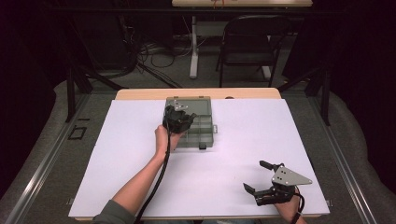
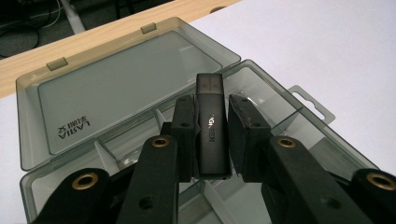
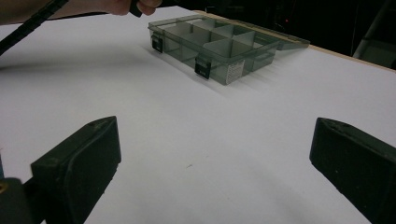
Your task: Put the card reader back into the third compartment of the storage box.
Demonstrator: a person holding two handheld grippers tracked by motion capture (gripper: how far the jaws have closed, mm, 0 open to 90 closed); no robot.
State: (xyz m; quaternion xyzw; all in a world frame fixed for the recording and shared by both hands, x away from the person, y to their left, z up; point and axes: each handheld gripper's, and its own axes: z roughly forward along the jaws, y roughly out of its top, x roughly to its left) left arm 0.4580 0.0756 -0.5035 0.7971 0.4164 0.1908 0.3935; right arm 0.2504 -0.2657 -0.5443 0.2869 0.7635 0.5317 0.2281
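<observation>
A smoky clear compartment box (image 1: 201,127) lies open at the far middle of the white table cover, its lid (image 2: 116,88) flat behind it. My left gripper (image 2: 211,135) hovers over the box's compartments, shut on a black USB stick (image 2: 211,126) that stands upright between the pads. From above, the left gripper (image 1: 178,117) sits over the box's left part. My right gripper (image 1: 261,177) rests near the front right of the table, jaws wide apart with nothing between them. In the right gripper view the box (image 3: 219,46) lies far ahead.
The white sheet (image 1: 140,158) covers most of the wooden table (image 1: 140,94). A black folding chair (image 1: 250,44) and cables on the floor stand beyond the table's far edge. Black latches (image 3: 202,70) hang on the box's front wall.
</observation>
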